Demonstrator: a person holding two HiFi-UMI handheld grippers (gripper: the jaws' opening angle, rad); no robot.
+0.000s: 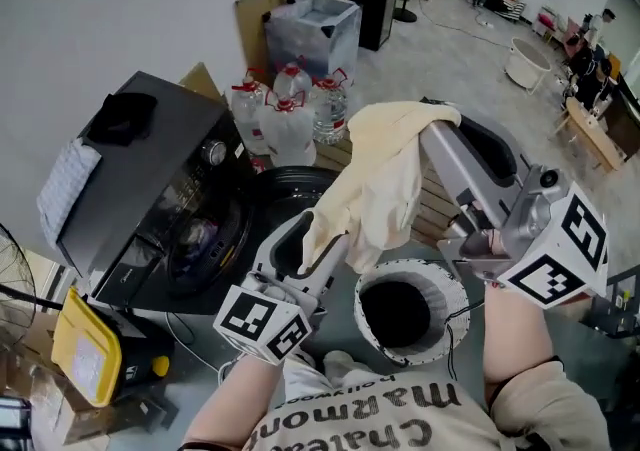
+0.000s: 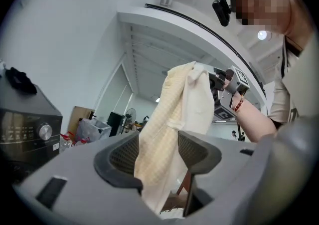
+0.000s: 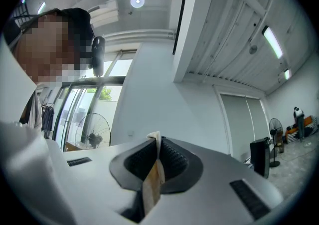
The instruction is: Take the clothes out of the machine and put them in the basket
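At the far side of the basket (image 1: pixel 455 289), left gripper (image 1: pixel 318 241) and right gripper (image 1: pixel 438 126) are each pinching the cream cloth (image 1: pixel 385 179); letting go centred over the opening is advisable.

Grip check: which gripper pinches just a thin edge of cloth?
The right gripper: jaws nearly together on an edge of cloth; the left gripper clamps a thick fold.

the person's shirt (image 1: pixel 345 421) bears upside-down lettering, cut off at the frame's edge: "chatea", "marmon", and above them a smaller line, too small to read.
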